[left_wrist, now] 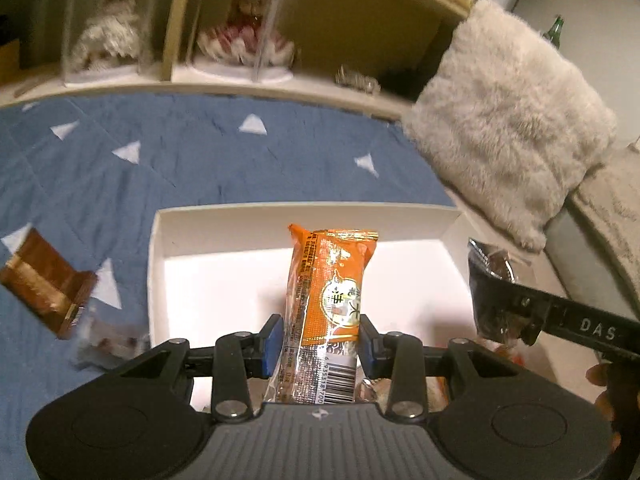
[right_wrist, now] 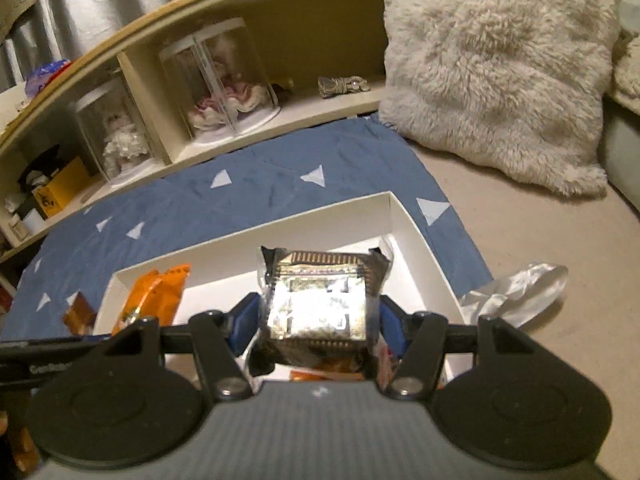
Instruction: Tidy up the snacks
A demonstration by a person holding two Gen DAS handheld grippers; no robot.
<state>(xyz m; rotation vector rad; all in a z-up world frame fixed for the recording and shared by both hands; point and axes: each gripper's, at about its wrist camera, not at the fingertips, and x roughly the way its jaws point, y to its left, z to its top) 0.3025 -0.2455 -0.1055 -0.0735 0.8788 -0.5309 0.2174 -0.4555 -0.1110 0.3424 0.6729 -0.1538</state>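
An orange snack packet (left_wrist: 328, 304) stands upright between the blue pads of my left gripper (left_wrist: 320, 340), which is shut on it above the white box (left_wrist: 304, 216). My right gripper (right_wrist: 316, 320) is shut on a dark, shiny snack packet (right_wrist: 320, 300) over the same white box (right_wrist: 416, 240). In the left wrist view the right gripper (left_wrist: 520, 320) and its dark packet (left_wrist: 492, 276) come in from the right. In the right wrist view the orange packet (right_wrist: 156, 296) shows at the left. A brown packet (left_wrist: 44, 284) and a blurred clear packet (left_wrist: 108, 344) lie on the blue cloth left of the box.
The box sits on a blue cloth with white triangles (left_wrist: 200, 168) on the floor. A fluffy cushion (right_wrist: 500, 72) lies to the right. A low shelf (right_wrist: 280, 112) with dolls in clear cases runs behind. Crumpled silver wrapping (right_wrist: 516, 292) lies right of the box.
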